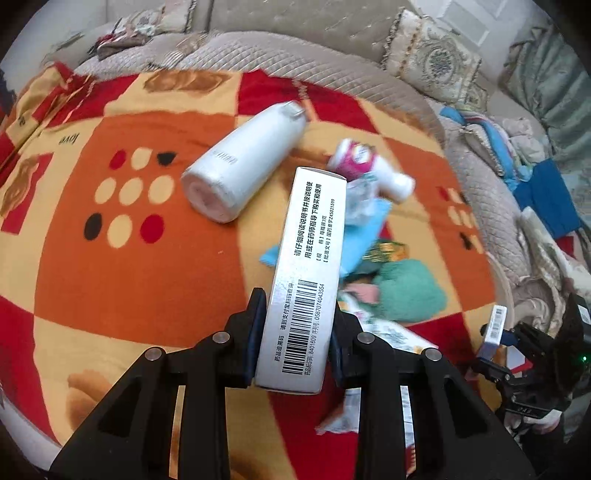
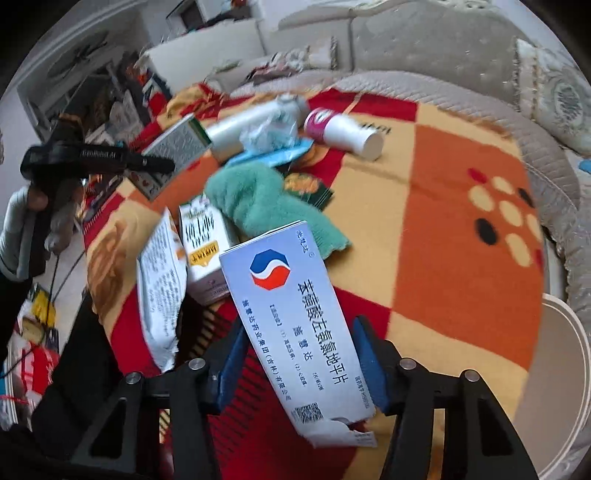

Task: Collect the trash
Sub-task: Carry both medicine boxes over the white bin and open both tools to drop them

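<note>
The left claw [image 1: 295,347] pinched a long white medicine box [image 1: 304,280] with a barcode, its pads pressed flat on the two long sides near the lower end, so that the box stuck forward and up between the fingers. Beyond its far end, a large white bottle [image 1: 243,162] lay on its side on the red, orange and cream blanket [image 1: 110,258]. Just right of that a smaller white bottle with a pink label [image 1: 365,164] also lay flat, touching crumpled clear wrap [image 1: 360,195] and a blue wrapper [image 1: 364,236]. Nearer and to the right of the held box sat a green cloth [image 1: 408,291], partly hidden behind it.

The right claw [image 2: 299,363] gripped a pale blue flat medicine carton [image 2: 295,325] with a red and blue emblem, blue pads against its edges; the torn near end hung below the fingers. Ahead and left of this claw a yellow-and-white carton [image 2: 203,251] stood beside a white printed pouch [image 2: 160,291], both close against the carton's far corner. To the claw's right, at the blanket's edge, the rim of a white bin [image 2: 569,387] showed; its contents could not be seen. A padded beige sofa [image 2: 424,33] rose behind.
</note>
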`<action>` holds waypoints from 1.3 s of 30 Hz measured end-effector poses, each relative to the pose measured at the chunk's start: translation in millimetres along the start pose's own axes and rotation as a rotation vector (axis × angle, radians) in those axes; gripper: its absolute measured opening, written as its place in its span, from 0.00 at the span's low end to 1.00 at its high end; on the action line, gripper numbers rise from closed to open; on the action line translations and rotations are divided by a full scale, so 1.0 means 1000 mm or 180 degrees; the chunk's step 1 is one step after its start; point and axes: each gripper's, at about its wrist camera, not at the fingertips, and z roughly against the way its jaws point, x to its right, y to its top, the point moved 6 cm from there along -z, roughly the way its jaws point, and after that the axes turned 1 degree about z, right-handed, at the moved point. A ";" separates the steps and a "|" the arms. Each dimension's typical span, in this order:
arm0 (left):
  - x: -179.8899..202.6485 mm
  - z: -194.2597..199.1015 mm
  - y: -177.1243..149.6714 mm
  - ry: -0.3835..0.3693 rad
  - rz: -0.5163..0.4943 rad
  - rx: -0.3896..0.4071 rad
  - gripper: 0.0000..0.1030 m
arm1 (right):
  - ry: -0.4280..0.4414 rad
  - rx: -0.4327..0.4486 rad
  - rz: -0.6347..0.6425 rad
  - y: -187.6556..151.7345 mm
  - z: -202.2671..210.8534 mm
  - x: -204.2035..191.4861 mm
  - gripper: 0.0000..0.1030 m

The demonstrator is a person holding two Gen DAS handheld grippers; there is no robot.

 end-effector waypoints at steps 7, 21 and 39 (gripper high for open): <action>0.057 0.015 0.004 -0.0194 -0.0264 0.0119 0.27 | -0.0169 0.0135 -0.0258 -0.006 0.026 0.014 0.51; 0.202 -0.019 -0.015 -0.0486 -0.0878 -0.0004 0.27 | -0.0536 0.0274 -0.0813 -0.031 0.072 0.076 0.51; 0.338 -0.078 -0.048 -0.0589 -0.1386 -0.0288 0.27 | -0.1026 0.0200 -0.1694 -0.098 0.106 0.198 0.51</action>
